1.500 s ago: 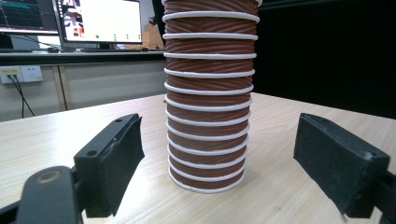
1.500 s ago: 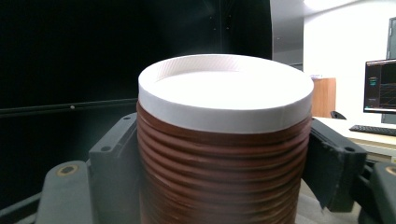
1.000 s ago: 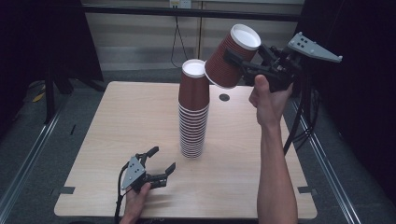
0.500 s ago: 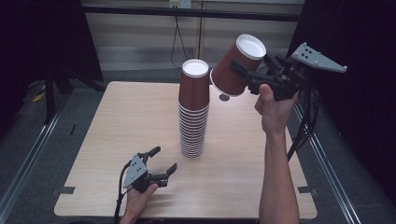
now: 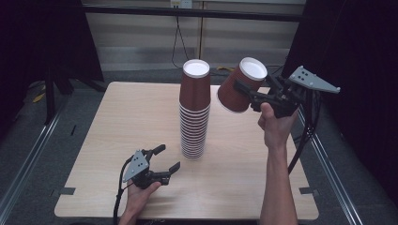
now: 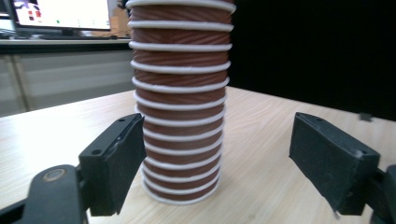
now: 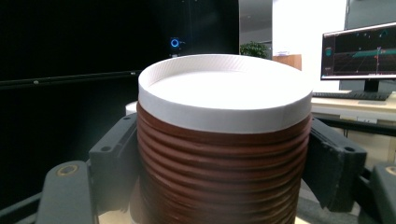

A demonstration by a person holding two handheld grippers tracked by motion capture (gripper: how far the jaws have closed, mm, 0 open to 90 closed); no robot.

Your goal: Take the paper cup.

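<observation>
The right gripper [image 5: 244, 91], clamping 1 tilted brown paper cup [image 5: 240, 86] beside the stack of cups [image 5: 194, 115], is probably unstacking; next needs setting down, while the left gripper [image 5: 165, 158] is resting empty, jaws apart.

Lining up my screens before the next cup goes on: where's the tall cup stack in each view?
High view: cup stack stands mid-table.
Left gripper view: cup stack at centre, rising past the top edge.
Right gripper view: the held cup sits in front.
Shared landmark: pale wooden table.
</observation>
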